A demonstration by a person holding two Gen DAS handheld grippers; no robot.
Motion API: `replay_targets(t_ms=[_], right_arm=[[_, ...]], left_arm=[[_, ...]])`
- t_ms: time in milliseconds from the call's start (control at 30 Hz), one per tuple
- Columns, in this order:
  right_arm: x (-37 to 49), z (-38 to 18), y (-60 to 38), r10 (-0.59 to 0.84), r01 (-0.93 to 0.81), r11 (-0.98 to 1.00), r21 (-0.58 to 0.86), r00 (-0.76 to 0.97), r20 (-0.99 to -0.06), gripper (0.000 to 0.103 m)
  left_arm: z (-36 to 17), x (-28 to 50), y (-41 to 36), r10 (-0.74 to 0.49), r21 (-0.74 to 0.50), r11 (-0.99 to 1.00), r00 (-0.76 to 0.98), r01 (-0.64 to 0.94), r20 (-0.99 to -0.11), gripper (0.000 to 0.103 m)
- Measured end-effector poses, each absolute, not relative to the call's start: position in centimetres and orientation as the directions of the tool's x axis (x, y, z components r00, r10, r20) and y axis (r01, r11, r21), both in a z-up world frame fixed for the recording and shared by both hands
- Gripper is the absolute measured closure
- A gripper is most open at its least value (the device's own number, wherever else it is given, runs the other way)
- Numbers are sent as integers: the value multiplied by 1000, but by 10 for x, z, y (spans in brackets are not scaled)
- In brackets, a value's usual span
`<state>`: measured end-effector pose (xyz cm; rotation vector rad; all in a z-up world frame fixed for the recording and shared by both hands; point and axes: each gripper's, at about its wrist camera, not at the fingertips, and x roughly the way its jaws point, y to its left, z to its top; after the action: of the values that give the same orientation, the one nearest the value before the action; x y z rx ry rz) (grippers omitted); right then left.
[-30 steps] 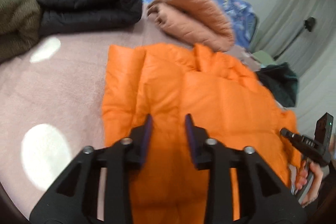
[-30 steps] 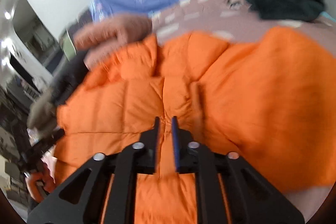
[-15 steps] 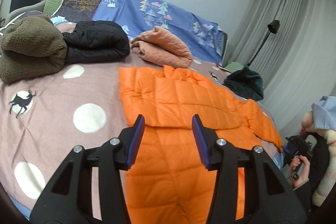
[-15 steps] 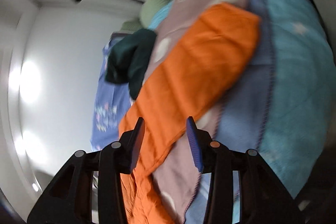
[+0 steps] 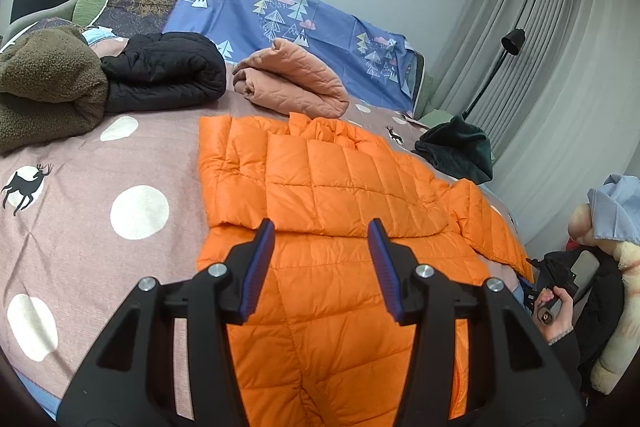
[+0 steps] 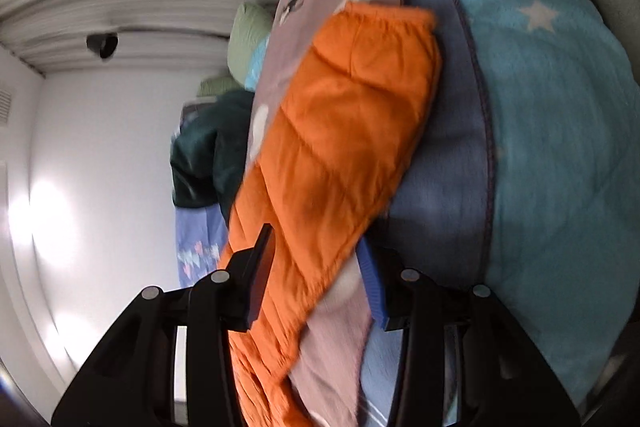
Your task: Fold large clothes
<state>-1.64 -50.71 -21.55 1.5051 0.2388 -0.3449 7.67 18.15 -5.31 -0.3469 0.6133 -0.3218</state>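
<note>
Left tool (image 5: 320,259): jaws parted about halfway, having just been widening; nothing lies between the blue pads, which touch no cloth.
Left tool, position: raised above the near half of the orange down jacket (image 5: 340,195), pointing along it toward the headboard end.
Right tool (image 6: 316,275): jaws parted about halfway, having just been widening; its view is rolled sideways.
Right tool, contents: the orange sleeve (image 6: 344,131) runs through the gap between the pads; whether either pad touches the cloth cannot be told, and no pinch is seen, so it reads as released.
Right tool, position: at the bed's edge, seen in the left wrist view as a dark device held in a hand (image 5: 554,307) at far right.
Orange down jacket: spread flat on the bed cover (image 5: 80,187), its upper part folded across the body; one sleeve trails off toward the right edge.
Bed cover: mauve with white dots and deer.
Folded pile, far end: olive fleece (image 5: 48,83), black jacket (image 5: 164,71) touching it, salmon quilted jacket (image 5: 292,79) just beside.
Dark green garment (image 5: 456,147): bunched at the bed's right side, near the jacket's shoulder.
Teal blanket (image 6: 552,131): hangs down the bed's side beside the sleeve.
</note>
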Motion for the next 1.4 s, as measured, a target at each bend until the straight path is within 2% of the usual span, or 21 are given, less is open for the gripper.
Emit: replay_targets(t_ms=[133, 200, 267, 467, 567, 633, 800, 900, 1033, 1167, 1233, 1400], right_arm=[[-11, -211, -524, -165, 415, 46, 909, 900, -403, 61], [-8, -197, -524, -233, 470, 123, 874, 870, -435, 63], [4, -176, -522, -275, 509, 256, 822, 853, -443, 98], [22, -106, -481, -285, 436, 535, 724, 900, -331, 101], [38, -63, -438, -204, 314, 675, 668, 949, -240, 101], [54, -36, -403, -90, 191, 753, 629, 978, -189, 101], [96, 0, -298, 213, -95, 837, 540, 964, -161, 101], [124, 1, -221, 377, -242, 845, 476, 902, -211, 101], [155, -40, -116, 513, -376, 847, 377, 766, -388, 100], [158, -91, -49, 534, -467, 842, 272, 641, -552, 100], [154, -108, -33, 528, -498, 834, 239, 593, -608, 96], [157, -122, -40, 544, -483, 826, 292, 547, -636, 92]], left_arm=[[-54, 79, 176, -394, -399, 896, 765, 195, -509, 54], [-53, 79, 174, -398, -402, 894, 763, 197, -510, 54], [-51, 80, 172, -399, -400, 894, 763, 201, -509, 54], [-44, 84, 168, -418, -416, 883, 766, 216, -489, 54], [-38, 91, 162, -442, -440, 868, 762, 231, -472, 54], [-29, 97, 152, -469, -450, 854, 760, 260, -450, 54], [-13, 110, 140, -522, -498, 813, 755, 301, -397, 54], [-14, 126, 141, -530, -530, 798, 753, 288, -389, 51], [-37, 152, 162, -569, -649, 726, 730, 229, -378, 51], [-82, 183, 178, -621, -747, 650, 666, 142, -414, 51], [-102, 196, 179, -640, -769, 630, 631, 105, -438, 51], [-122, 215, 183, -669, -819, 570, 614, 63, -418, 49]])
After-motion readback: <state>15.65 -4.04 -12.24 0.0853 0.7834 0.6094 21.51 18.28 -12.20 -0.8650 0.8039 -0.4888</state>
